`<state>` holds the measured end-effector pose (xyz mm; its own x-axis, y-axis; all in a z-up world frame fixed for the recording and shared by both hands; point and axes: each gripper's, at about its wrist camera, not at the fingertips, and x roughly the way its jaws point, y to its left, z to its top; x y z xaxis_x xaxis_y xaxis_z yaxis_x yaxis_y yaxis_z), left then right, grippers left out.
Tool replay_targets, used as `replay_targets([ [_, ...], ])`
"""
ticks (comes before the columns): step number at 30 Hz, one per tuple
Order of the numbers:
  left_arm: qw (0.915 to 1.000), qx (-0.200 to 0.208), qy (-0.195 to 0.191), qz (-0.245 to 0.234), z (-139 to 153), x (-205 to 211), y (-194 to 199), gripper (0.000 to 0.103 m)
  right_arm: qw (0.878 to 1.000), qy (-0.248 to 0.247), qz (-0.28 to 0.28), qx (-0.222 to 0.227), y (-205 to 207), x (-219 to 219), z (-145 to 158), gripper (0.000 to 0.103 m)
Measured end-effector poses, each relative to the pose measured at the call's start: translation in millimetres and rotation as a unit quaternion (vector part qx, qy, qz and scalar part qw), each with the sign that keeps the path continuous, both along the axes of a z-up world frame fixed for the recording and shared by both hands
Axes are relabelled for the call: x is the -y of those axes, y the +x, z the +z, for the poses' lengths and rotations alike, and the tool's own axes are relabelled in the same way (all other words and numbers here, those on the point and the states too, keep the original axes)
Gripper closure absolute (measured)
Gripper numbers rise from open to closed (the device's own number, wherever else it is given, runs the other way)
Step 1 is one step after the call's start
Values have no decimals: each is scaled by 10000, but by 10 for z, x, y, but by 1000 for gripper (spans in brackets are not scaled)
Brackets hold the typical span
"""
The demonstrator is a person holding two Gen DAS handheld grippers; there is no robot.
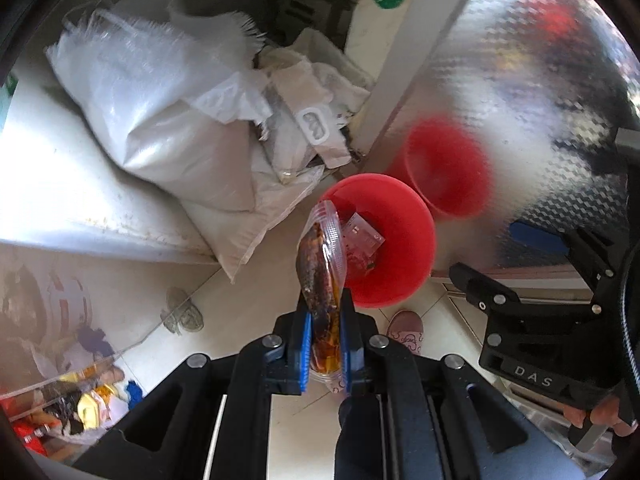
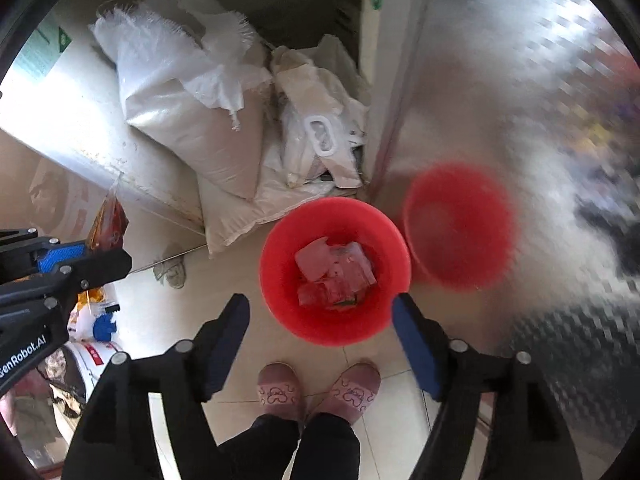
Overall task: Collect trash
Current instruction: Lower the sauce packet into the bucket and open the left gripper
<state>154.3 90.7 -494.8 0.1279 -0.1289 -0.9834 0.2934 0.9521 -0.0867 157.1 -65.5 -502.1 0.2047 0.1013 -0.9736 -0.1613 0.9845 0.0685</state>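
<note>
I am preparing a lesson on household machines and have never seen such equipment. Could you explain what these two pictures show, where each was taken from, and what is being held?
No robot here: a person carries a hand-held gripper in each hand, each with a wide-angle camera looking along its fingers. The left view shows the left hand-held gripper shut on a clear snack wrapper with brown contents. The right view shows the right hand-held gripper open and empty, above a red bucket on the tiled floor, already holding wrappers. The second red shape is its reflection in a shiny metal panel. White sacks lie behind; the person's pink slippers show below.
</note>
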Motion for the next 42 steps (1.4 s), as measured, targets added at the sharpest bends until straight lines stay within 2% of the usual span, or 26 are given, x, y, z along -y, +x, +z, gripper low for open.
replay_targets([
  [7,9994,-9,-55,-352,-6,193,33,93,9976,-130,-657,181,-154,164,70,15],
  [18,9952,-82,-23,-977,-44,585,132,92,9888,-127,-1485,76,-263,421,20,14],
  [24,9911,-47,-167,-1322,-9,782,168,90,9844,-121,-1752,65,-292,541,18,14],
  [31,9912,-22,-43,-1322,-8,869,209,71,9826,-93,-1853,29,-273,610,1,14],
  [38,9955,-148,-61,-936,-1,709,229,71,9871,-105,-1595,67,-258,586,55,14],
  [42,9971,-122,-77,-741,120,560,150,71,9903,-77,-1386,110,-265,516,154,14],
])
